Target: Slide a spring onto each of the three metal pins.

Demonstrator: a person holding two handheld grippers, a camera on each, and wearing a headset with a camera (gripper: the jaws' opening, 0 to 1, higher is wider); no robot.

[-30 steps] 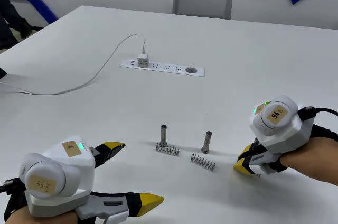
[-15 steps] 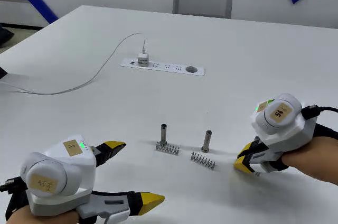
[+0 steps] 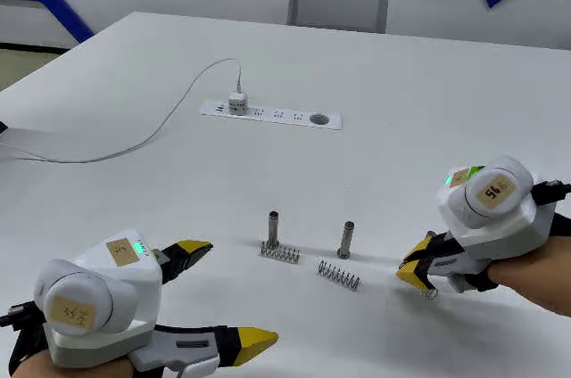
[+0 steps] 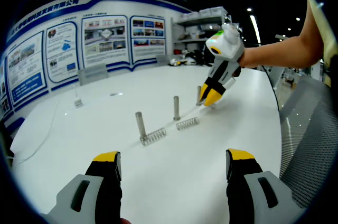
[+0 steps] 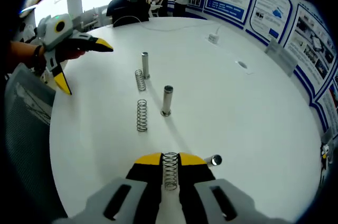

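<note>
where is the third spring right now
The spring is clamped in the right gripper, at the right of the head view, close beside the nearest pin.

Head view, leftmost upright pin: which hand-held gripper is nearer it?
Left. The left hand-held gripper is lower left of the pin; the right hand-held gripper is farther, beyond the second pin.

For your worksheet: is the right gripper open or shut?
Shut: the right gripper pinches a spring between its jaws.
</note>
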